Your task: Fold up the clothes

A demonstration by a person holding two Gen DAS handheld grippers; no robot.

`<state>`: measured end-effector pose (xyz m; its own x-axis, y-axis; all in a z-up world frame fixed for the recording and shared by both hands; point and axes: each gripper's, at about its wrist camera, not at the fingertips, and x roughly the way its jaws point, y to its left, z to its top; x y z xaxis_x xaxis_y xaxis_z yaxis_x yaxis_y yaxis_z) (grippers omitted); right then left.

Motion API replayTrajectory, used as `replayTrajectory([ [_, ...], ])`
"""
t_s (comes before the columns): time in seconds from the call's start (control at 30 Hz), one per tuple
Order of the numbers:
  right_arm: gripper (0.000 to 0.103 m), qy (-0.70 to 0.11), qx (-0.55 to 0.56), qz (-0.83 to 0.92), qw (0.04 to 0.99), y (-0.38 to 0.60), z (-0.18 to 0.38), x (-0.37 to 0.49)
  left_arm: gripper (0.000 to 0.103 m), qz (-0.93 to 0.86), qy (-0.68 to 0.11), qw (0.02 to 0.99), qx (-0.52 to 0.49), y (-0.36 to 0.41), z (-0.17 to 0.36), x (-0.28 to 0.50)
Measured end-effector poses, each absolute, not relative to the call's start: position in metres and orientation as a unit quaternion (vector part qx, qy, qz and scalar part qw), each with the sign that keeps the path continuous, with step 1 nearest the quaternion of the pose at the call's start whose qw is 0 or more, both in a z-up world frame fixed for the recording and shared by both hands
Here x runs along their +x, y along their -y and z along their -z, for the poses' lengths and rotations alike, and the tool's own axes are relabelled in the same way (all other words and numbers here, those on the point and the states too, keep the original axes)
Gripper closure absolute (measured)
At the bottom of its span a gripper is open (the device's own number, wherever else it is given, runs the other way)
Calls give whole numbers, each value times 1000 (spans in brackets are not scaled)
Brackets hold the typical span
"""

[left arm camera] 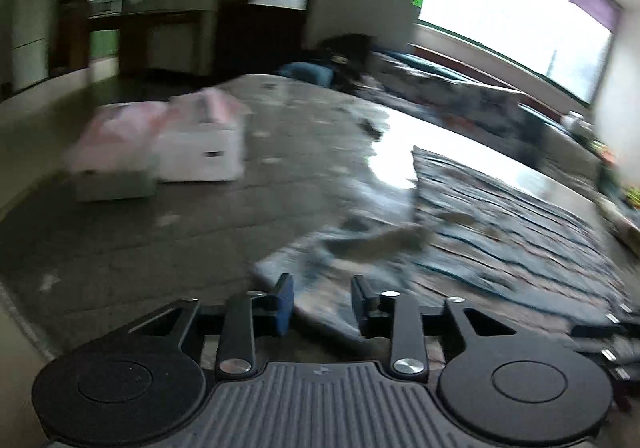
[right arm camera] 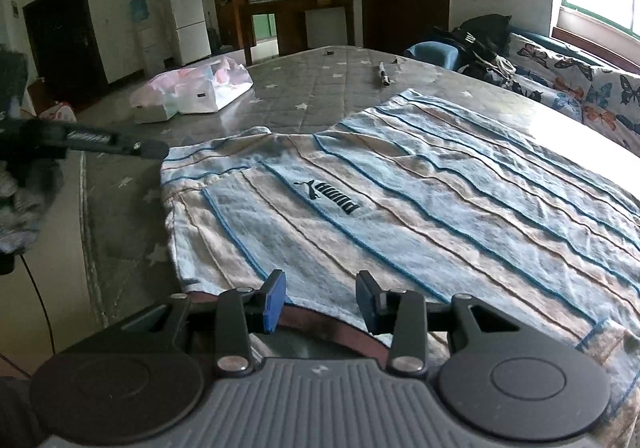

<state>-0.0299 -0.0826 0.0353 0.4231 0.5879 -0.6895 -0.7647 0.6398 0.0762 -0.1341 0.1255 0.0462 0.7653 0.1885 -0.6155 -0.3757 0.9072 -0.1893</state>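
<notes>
- On grey star-quilted mattress [right arm camera: 304,104]: pale blue striped cotton shirt [right arm camera: 400,208], spread flat, crumpled at left edge.
- Left gripper [left arm camera: 322,304]: jaws parted, cloth between, unpinched.
- Right gripper [right arm camera: 321,300]: parted over near hem, unpinched.
- Soft, light, floppy; best pinched at hem corners.

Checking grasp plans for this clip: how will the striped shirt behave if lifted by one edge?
The striped shirt is probably floppy: it lies flat and wrinkled on the bed, so it would drape and sag. It looks thin, so likely light. Pushed, it would probably bunch up rather than slide.
</notes>
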Motion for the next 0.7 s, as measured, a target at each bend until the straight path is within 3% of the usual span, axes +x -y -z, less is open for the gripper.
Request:
replayTrajectory([
  [0.17,64,-355,-127,-406,832,80,-33,-31,54,-172,-318,917,-166,-135,-37,-124],
  [0.23,64,-354,-126,-406,833,80,-34,-32,69,-172,-325,913,-179,-138,-33,-121],
  [0.27,64,-354,-125,-406,833,80,-34,-32,83,-170,-328,911,-183,-139,-31,-120],
  [0.37,64,-353,-124,-403,835,81,-35,-32,97,-164,-321,913,-191,-140,-32,-119],
  [0.57,64,-351,-112,-390,844,88,-37,-28,100,-46,-238,961,-134,-108,-72,-128],
  [0.7,64,-349,-106,-383,849,92,-39,-26,100,6,-229,966,-117,-86,-82,-126],
])
